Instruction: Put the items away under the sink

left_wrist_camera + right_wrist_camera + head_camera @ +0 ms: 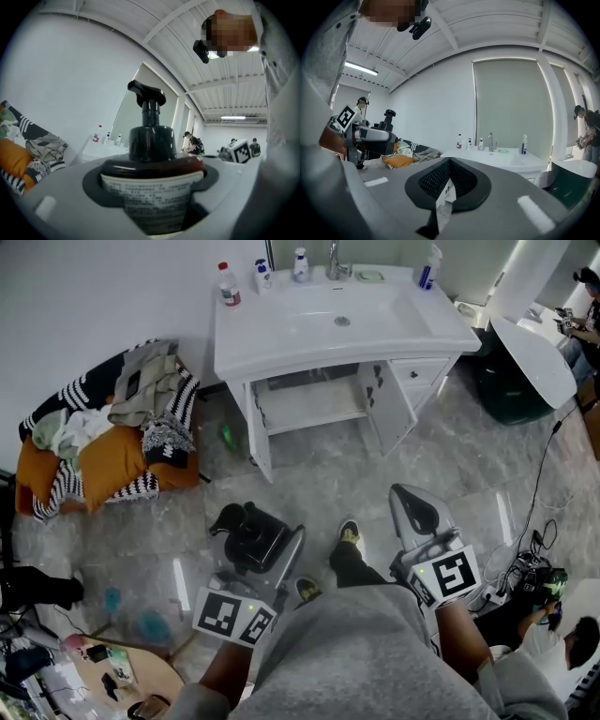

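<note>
A dark pump bottle (251, 536) with a white label (152, 197) stands upright between the jaws of my left gripper (253, 542), which is shut on its body; the pump head (146, 92) rises above the jaws. My right gripper (415, 510) is shut with nothing in it, its pads (436, 180) meeting at the tips. Both grippers hang over the floor in front of the white sink cabinet (349, 329), whose doors (386, 404) stand open on a bare shelf (311, 405). Several bottles (229, 284) stand along the back of the sink top.
A heap of clothes on an orange basket (105, 442) lies left of the cabinet. A green object (228, 437) sits on the floor by the left door. A dark bin (511, 390) and a white tub (536, 357) stand right. Cables (530, 568) lie at the right.
</note>
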`<state>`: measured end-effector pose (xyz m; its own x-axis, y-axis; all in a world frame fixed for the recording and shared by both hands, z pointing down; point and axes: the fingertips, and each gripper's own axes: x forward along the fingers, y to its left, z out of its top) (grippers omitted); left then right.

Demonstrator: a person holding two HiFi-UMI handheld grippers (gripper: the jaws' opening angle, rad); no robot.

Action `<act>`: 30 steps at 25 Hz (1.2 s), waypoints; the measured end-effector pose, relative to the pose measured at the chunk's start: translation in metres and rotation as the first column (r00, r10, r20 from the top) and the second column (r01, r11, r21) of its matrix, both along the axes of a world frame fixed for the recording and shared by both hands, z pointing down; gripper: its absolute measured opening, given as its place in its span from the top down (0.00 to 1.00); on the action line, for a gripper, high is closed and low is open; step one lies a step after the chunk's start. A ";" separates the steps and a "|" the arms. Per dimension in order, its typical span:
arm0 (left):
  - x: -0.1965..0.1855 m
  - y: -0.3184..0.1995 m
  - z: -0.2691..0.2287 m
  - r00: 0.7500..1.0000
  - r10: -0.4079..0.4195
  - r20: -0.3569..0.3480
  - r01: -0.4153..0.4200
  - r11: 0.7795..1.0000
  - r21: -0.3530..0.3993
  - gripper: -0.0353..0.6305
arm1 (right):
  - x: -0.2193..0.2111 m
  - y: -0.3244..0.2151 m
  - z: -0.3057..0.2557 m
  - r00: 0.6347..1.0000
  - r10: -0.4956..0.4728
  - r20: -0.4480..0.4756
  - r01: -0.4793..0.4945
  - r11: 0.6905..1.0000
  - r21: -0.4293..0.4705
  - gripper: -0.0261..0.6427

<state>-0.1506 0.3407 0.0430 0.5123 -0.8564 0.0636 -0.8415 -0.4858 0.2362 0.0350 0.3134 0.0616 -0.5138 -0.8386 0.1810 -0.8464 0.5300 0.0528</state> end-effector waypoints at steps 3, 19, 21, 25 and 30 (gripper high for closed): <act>0.012 -0.031 -0.001 1.000 -0.001 0.006 0.001 1.000 0.002 0.40 | 0.015 -0.031 0.001 1.000 0.002 0.005 -0.002 1.000 -0.006 0.97; 0.058 -0.147 -0.010 0.998 -0.054 0.038 0.055 0.998 -0.021 0.40 | 0.073 -0.153 0.005 0.999 -0.026 0.024 0.027 0.999 -0.045 0.97; 0.064 -0.153 -0.010 0.998 -0.056 0.040 0.057 0.998 -0.020 0.40 | 0.077 -0.160 0.008 0.999 -0.032 0.030 0.034 0.998 -0.049 0.97; 0.077 -0.161 -0.007 0.996 -0.064 0.058 0.065 0.998 -0.016 0.40 | 0.088 -0.167 0.016 0.998 -0.040 0.039 0.042 0.998 -0.054 0.97; 0.087 -0.168 -0.011 0.995 -0.080 0.060 0.081 0.997 -0.005 0.40 | 0.101 -0.175 0.021 0.998 -0.039 0.048 0.042 0.997 -0.058 0.97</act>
